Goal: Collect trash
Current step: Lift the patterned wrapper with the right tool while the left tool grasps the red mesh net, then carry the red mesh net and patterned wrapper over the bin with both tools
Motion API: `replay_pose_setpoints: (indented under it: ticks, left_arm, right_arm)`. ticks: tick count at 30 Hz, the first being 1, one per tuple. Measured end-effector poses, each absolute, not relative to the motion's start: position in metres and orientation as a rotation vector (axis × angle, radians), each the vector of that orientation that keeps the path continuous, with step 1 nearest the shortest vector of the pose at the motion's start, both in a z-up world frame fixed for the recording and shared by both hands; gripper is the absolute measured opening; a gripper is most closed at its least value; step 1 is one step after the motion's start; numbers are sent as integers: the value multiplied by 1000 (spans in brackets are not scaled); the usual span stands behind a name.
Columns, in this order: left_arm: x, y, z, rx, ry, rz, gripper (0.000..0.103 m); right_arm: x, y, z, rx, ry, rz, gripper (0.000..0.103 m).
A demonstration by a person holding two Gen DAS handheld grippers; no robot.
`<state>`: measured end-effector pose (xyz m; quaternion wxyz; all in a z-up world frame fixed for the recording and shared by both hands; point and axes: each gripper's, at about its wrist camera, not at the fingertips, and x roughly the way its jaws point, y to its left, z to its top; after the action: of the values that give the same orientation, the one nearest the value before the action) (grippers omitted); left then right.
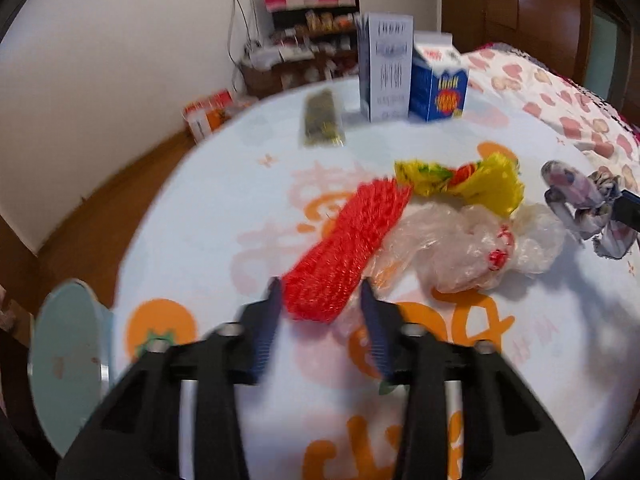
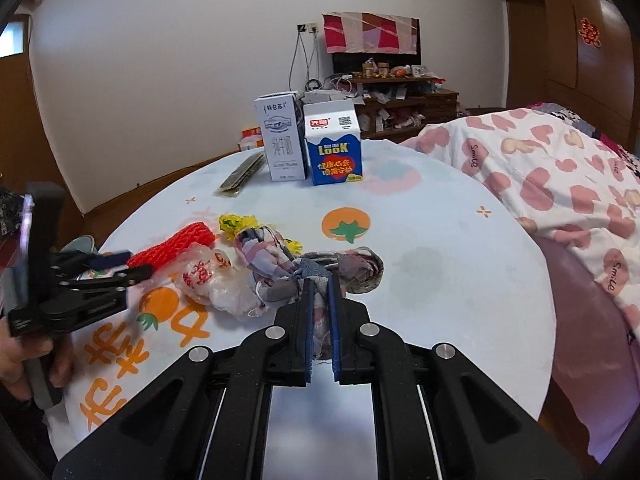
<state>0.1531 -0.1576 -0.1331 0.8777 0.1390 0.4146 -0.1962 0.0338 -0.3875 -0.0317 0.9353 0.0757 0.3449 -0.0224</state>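
Trash lay in a loose cluster on the round worktop [image 1: 200,220], under its white cloth printed with orange fruit.

The right gripper [image 2: 320,284] was clamped narrow on a crumpled patterned cloth bundle [image 2: 360,268]. A strip of the fabric ran back between its blue pads [image 2: 307,320], and the rest of the bundle spread out past the fingertips.

The left gripper [image 1: 320,286] pointed down at the near end of a red foam net [image 1: 352,236], with one finger on either side of it. The blur does not show whether the pads were pressing on the net. In the right wrist view, a person's hand [image 2: 24,364] was wrapped round the left gripper's handle at the worktop's left edge.

A crumpled clear plastic bag [image 1: 472,248] with red print touched the net on its right. Just behind the two lay a twisted yellow wrapper [image 1: 472,180].

Well apart, toward the far rim, a flat dark packet [image 1: 322,120] lay on the cloth. Beside it a tall white carton [image 1: 386,68] and a shorter blue carton [image 1: 438,84] stood upright, side by side.

Beyond the worktop's right edge was a bed with a heart-patterned quilt [image 2: 540,168].
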Motion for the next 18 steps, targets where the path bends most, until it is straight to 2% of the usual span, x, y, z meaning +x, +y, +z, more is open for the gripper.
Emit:
replay_pose_setpoints:
  ticks: [3, 10, 18]
  left_arm:
    - [158, -153, -132, 265, 879, -415, 11]
    - [139, -106, -98, 230, 790, -330, 11]
    - [109, -51, -73, 154, 689, -204, 11]
  right_arm:
    - [37, -384, -32, 157, 692, -36, 8]
    - [52, -357, -18, 157, 647, 5, 8]
    - [90, -282, -14, 79, 631, 117, 8]
